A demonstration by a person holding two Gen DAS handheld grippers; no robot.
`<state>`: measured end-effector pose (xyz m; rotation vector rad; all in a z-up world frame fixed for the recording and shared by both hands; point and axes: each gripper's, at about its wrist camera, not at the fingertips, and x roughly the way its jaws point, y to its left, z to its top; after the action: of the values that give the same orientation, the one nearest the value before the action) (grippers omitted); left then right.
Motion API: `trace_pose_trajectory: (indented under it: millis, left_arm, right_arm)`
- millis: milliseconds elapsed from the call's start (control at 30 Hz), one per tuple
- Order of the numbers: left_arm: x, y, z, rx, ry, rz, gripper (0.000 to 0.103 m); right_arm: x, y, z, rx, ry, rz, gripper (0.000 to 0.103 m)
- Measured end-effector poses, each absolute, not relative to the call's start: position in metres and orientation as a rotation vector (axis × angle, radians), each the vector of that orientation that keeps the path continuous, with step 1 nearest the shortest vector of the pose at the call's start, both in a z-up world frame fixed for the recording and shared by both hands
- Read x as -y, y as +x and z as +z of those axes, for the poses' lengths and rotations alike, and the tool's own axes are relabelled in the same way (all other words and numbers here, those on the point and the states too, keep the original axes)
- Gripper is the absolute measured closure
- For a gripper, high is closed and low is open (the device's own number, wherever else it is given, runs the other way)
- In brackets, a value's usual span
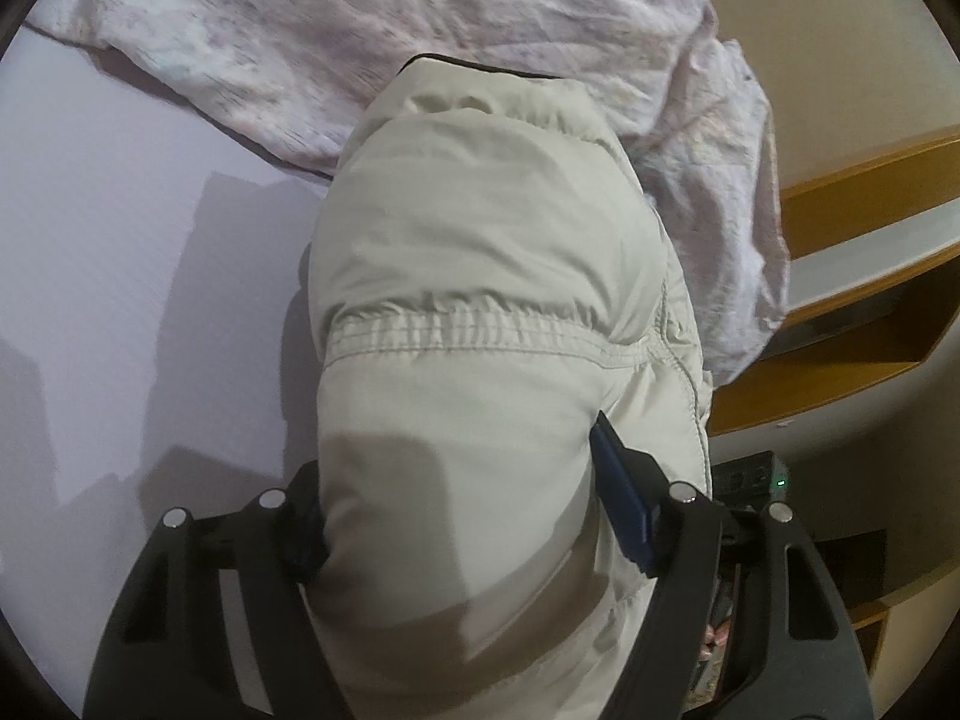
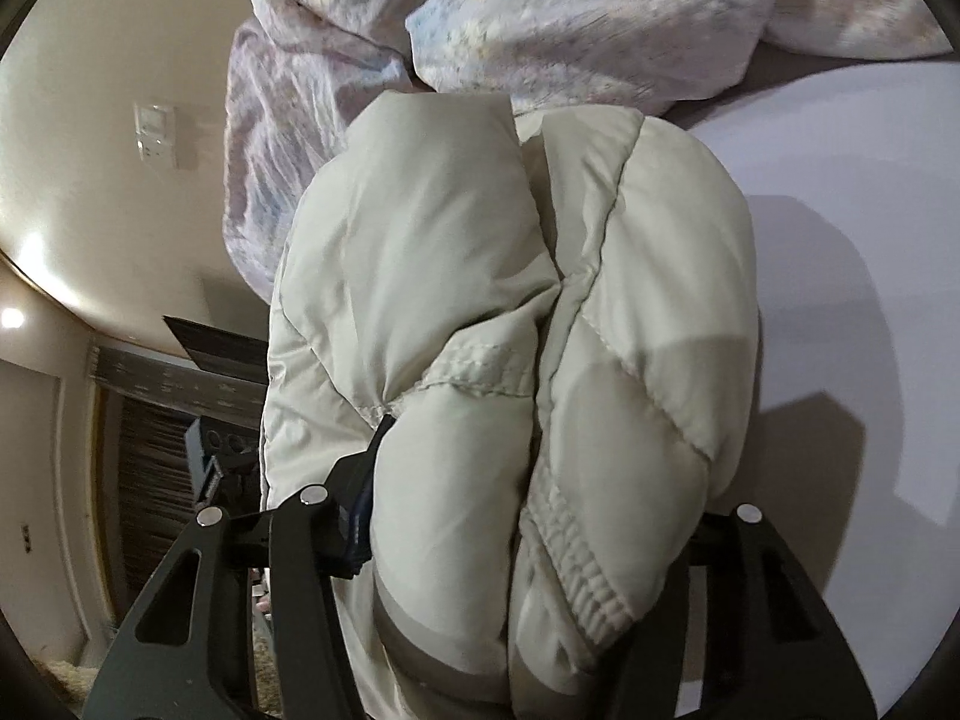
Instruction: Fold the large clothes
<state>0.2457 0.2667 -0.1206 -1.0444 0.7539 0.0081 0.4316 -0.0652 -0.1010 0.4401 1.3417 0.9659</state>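
A cream puffy jacket [image 1: 480,252] fills the middle of the left wrist view, its elastic hem across the centre. My left gripper [image 1: 462,516] is shut on a thick bundle of the jacket, one blue-padded finger [image 1: 624,510] showing on the right. In the right wrist view the same jacket [image 2: 480,276] bulges in quilted folds. My right gripper [image 2: 528,540] is shut on the jacket; its left finger [image 2: 354,516] presses into the fabric and the right finger is hidden behind it. The jacket hangs over the pale lilac bed sheet [image 1: 120,240].
A crumpled pink-and-white floral duvet [image 1: 420,30] lies behind the jacket, also in the right wrist view [image 2: 540,12]. Wooden shelves [image 1: 870,276] stand to the right of the bed. A wall with a switch panel [image 2: 155,135] and a dark doorway lie to the left.
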Motion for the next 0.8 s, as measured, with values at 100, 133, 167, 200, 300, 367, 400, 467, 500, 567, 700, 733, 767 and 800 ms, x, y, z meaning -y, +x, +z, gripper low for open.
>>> trace_pose_trajectory:
  millis: [100, 133, 167, 200, 300, 367, 400, 467, 500, 567, 700, 733, 767, 800]
  left_arm:
    - [-0.275, 0.249, -0.134, -0.794, -1.006, 0.043, 0.032]
    - [-0.274, 0.252, -0.135, -0.794, -0.999, 0.048, 0.032]
    - [-0.274, 0.252, -0.136, -0.794, -0.986, 0.056, 0.031]
    - [-0.273, 0.251, -0.136, -0.792, -0.972, 0.062, 0.031]
    - [-0.268, 0.252, -0.135, -0.797, -0.914, 0.098, 0.03]
    - [-0.266, 0.255, -0.136, -0.809, -0.866, 0.13, 0.027]
    - [-0.265, 0.256, -0.134, -0.817, -0.843, 0.148, 0.025]
    - [-0.264, 0.254, -0.129, -0.831, -0.796, 0.173, 0.022]
    - [-0.263, 0.252, -0.125, -0.838, -0.771, 0.181, 0.022]
    - [-0.262, 0.247, -0.115, -0.839, -0.725, 0.201, 0.022]
    - [-0.252, 0.233, -0.089, -0.794, -0.559, 0.265, 0.02]
    - [-0.247, 0.233, -0.08, -0.77, -0.52, 0.266, 0.017]
    - [-0.242, 0.235, -0.072, -0.752, -0.496, 0.263, 0.016]
    - [-0.238, 0.237, -0.067, -0.74, -0.477, 0.26, 0.014]
  right_arm:
    - [0.054, 0.431, -0.116, -1.353, 0.386, 0.903, 0.049]
    - [0.053, 0.431, -0.119, -1.346, 0.385, 0.887, 0.049]
    - [0.053, 0.431, -0.12, -1.341, 0.386, 0.878, 0.049]
    - [0.053, 0.431, -0.122, -1.34, 0.384, 0.867, 0.049]
    - [0.051, 0.432, -0.124, -1.339, 0.364, 0.831, 0.047]
    - [0.047, 0.431, -0.126, -1.343, 0.342, 0.795, 0.042]
    - [0.037, 0.435, -0.124, -1.344, 0.327, 0.768, 0.036]
    - [0.037, 0.433, -0.116, -1.337, 0.267, 0.708, 0.026]
    - [0.036, 0.433, -0.11, -1.332, 0.252, 0.691, 0.025]
    - [0.044, 0.428, -0.095, -1.292, 0.225, 0.675, 0.025]
    - [0.058, 0.414, -0.057, -1.108, 0.143, 0.618, 0.025]
    - [0.056, 0.41, -0.048, -1.059, 0.129, 0.619, 0.025]
    - [0.053, 0.41, -0.042, -1.021, 0.114, 0.632, 0.025]
    - [0.048, 0.41, -0.035, -0.989, 0.088, 0.646, 0.026]
